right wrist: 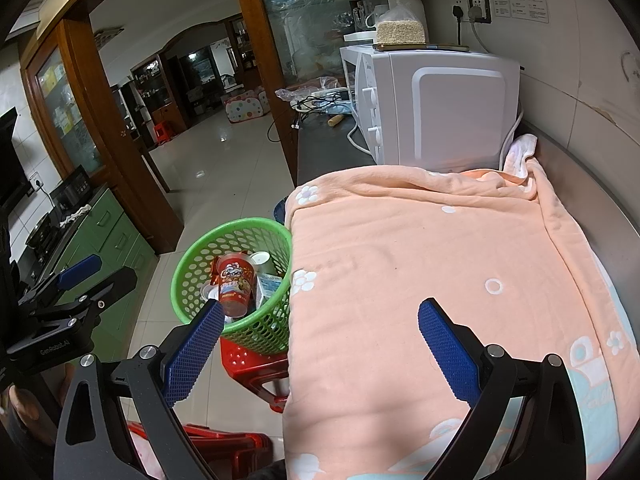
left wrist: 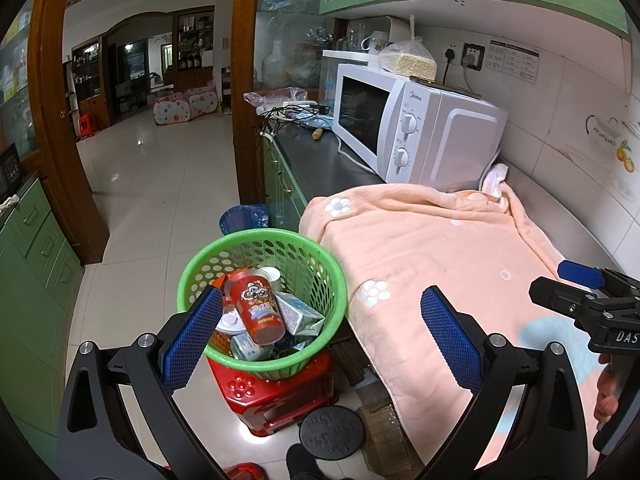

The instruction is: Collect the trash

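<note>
Gaping empty, both grippers' jaws, basket [left wrist: 262, 300] trash half-hidden, stool [left wrist: 280, 396] mostly covered

The left gripper [left wrist: 320, 338] has its blue fingers [left wrist: 196, 332] spread wide and holds nothing. The right gripper [right wrist: 320, 350] is spread wide too, also empty, just beside the left

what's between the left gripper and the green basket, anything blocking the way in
Nothing visible. The left gripper hangs open and empty just above the green basket, whose top is uncovered. Inside lie a red can and cartons. The peach blanket sits beside the rim, not over it.
</note>
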